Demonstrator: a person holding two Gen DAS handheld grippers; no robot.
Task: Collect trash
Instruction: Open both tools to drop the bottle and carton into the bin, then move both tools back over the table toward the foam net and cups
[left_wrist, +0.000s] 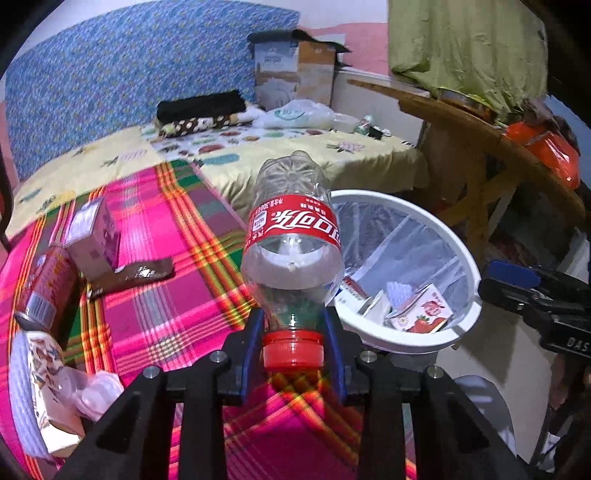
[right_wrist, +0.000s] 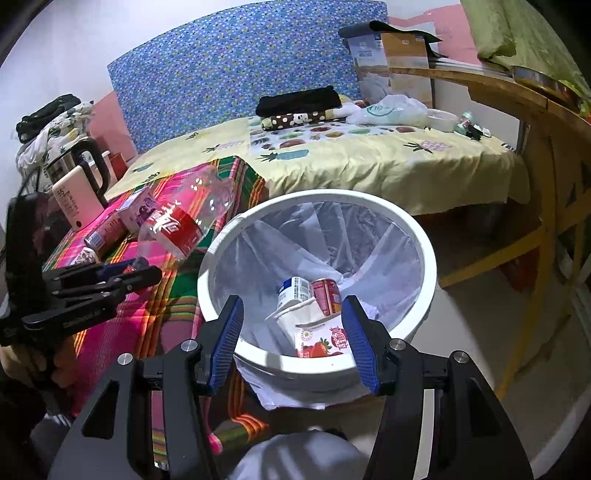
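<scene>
Clear plastic bottle, frame centre, pinched at its neck by left gripper; right gripper spread, empty. Next, I judge: carry bottle over white bin, lower right.

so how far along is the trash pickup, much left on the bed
Done: the white bin already holds a strawberry carton, a red can and a small white bottle.

In hand: the left gripper has its jaws on the neck of the empty cola bottle, beside the bin. The right gripper is open over the bin.

Left: a can, a small box and a dark wrapper lie on the plaid blanket.
</scene>
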